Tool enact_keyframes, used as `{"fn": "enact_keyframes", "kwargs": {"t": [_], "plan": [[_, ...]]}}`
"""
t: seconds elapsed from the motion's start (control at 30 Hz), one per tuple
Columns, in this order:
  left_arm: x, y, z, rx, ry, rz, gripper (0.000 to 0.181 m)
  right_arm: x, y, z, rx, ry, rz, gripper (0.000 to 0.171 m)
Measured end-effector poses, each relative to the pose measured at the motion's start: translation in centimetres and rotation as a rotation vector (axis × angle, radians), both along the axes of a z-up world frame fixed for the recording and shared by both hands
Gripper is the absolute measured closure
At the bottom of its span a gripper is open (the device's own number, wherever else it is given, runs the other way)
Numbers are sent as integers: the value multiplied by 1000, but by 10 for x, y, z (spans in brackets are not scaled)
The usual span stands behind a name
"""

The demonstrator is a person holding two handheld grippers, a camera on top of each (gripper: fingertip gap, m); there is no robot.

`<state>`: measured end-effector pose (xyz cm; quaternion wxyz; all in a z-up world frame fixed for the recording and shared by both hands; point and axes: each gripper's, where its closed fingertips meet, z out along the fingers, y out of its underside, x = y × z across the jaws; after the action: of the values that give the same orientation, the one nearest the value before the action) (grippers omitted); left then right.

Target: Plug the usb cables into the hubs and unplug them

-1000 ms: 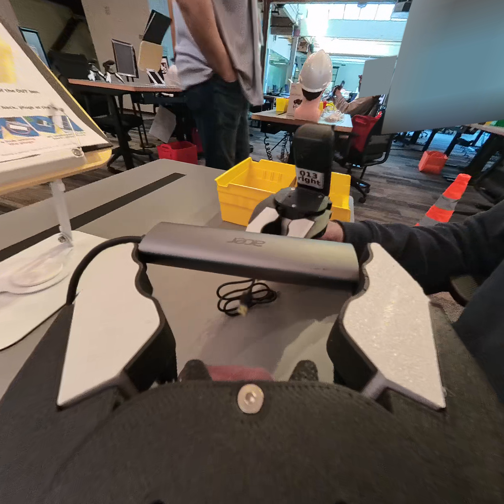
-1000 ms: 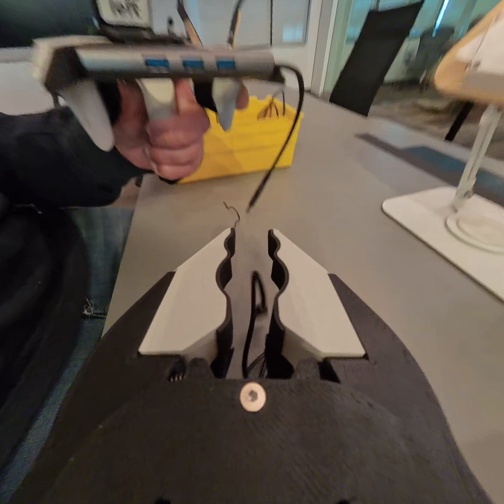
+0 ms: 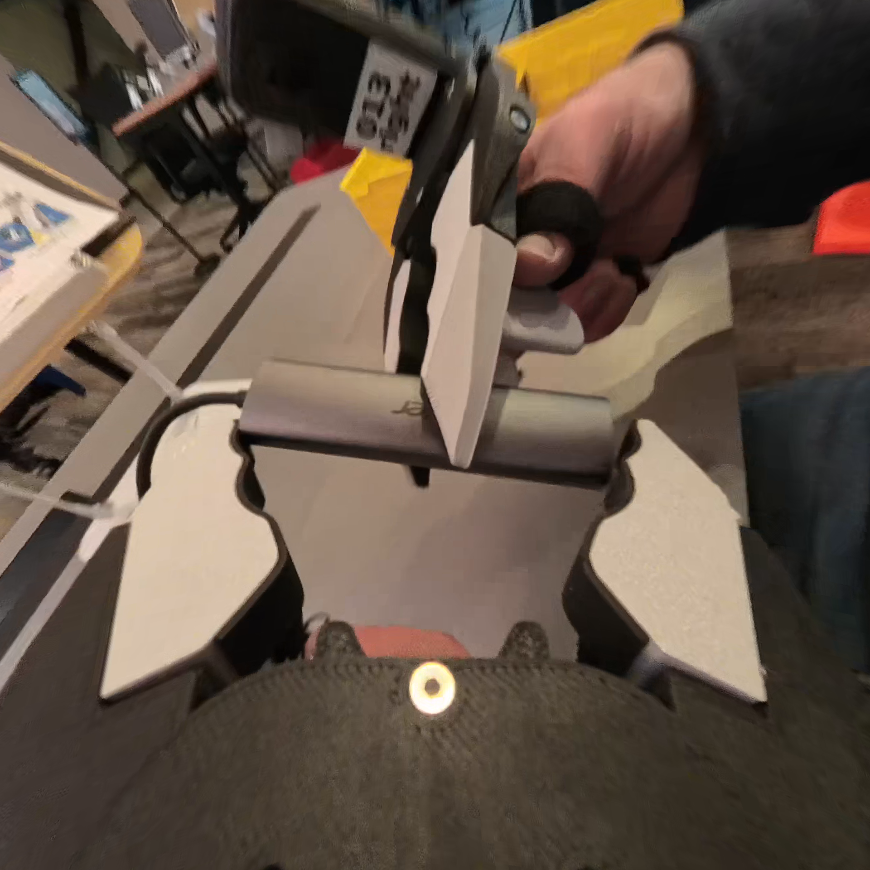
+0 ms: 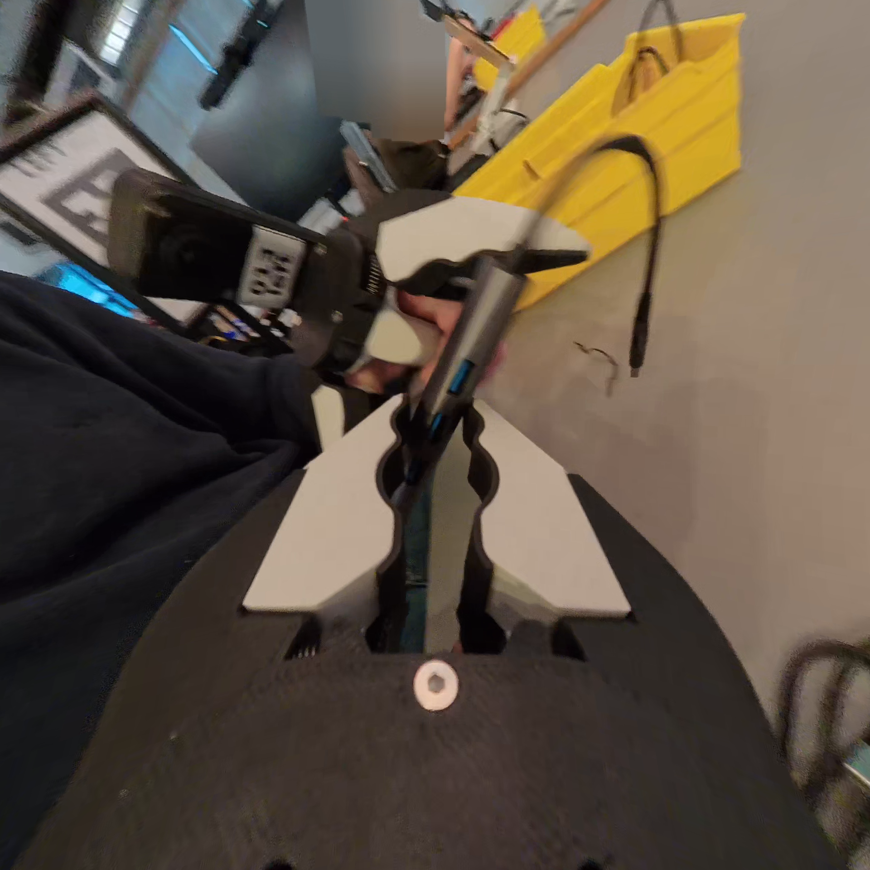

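Between left tongs (image 3: 426, 435): hub (image 3: 329, 409), seemingly clamped.

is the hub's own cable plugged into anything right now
No. The grey USB hub's cable hangs loose, its plug end free above the table.

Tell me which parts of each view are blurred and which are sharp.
Left wrist view: the right gripper and hand are motion-smeared, the grey hub softly blurred, the near screw sharp. Right wrist view: the hub, its cable and yellow bin are streaked.
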<state>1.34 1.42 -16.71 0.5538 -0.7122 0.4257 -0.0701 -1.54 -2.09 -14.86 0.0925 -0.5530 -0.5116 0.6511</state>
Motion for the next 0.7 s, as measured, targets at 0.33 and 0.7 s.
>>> {"fn": "enact_keyframes", "kwargs": {"t": [0.33,0.7], "plan": [[-100,-29,-5,-199,125,224,64,1,27,-51,181,-189,-47,157],[-134,-26,-72,-408,230,394,85,7,49,-105,214,-372,-123,157]]}}
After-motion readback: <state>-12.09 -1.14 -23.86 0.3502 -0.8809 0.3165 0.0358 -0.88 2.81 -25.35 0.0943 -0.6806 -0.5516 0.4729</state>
